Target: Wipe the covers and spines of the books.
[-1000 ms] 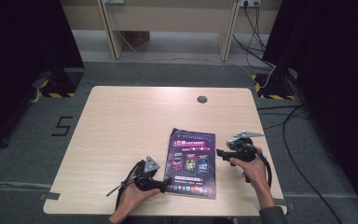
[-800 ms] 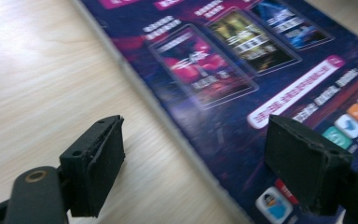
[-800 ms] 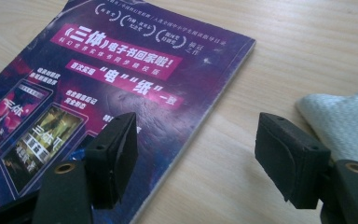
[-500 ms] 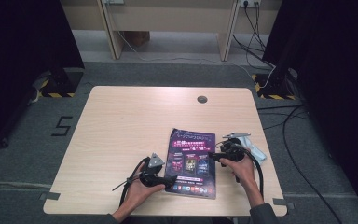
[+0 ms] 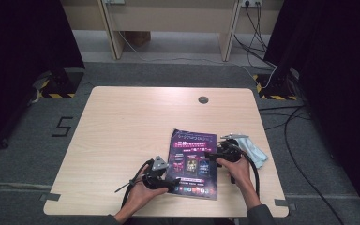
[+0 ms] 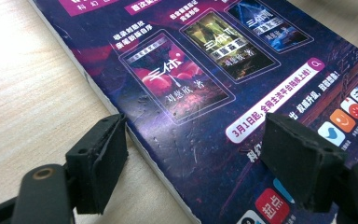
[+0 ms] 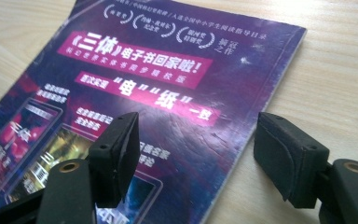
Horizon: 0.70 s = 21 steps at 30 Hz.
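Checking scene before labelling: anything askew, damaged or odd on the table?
Minor only. The magazine lies slightly skewed to the table edge, its cover scuffed and dimpled in the left gripper view. A pale blue-grey item sits beside the right gripper. No spills.

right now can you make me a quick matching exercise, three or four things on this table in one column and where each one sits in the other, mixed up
Things:
1. magazine
2. left gripper
3. right gripper
4. round grommet hole

Places:
A. at the magazine's right edge, jaws open
B. far side of the table, right of the middle
C. flat on the table between the two hands
D. at the magazine's lower left edge, jaws open

Pairs: 1-C, 2-D, 3-A, 4-B
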Each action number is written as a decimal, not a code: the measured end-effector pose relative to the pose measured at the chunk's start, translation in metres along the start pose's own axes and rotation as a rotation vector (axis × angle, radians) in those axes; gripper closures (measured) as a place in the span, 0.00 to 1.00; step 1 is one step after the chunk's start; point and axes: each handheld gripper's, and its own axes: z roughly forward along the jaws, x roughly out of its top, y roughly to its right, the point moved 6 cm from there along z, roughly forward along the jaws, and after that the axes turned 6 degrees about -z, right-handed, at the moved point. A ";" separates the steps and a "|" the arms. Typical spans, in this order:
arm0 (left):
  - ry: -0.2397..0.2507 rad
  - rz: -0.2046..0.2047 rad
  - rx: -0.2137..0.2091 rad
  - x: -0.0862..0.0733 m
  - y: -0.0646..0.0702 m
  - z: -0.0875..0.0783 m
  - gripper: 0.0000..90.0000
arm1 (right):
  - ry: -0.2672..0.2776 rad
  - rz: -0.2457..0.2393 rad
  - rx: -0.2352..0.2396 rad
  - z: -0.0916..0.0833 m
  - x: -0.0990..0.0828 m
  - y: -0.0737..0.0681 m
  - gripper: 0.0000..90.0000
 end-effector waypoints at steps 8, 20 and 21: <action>-0.011 0.013 -0.016 -0.001 0.001 -0.001 0.28 | 0.019 0.013 -0.050 0.001 -0.001 -0.001 0.43; -0.017 0.028 -0.014 -0.001 0.000 -0.003 0.31 | 0.066 0.105 -0.062 -0.004 -0.004 0.000 0.57; -0.017 0.027 -0.015 -0.001 0.000 -0.003 0.31 | 0.077 0.110 -0.062 -0.004 -0.003 0.000 0.57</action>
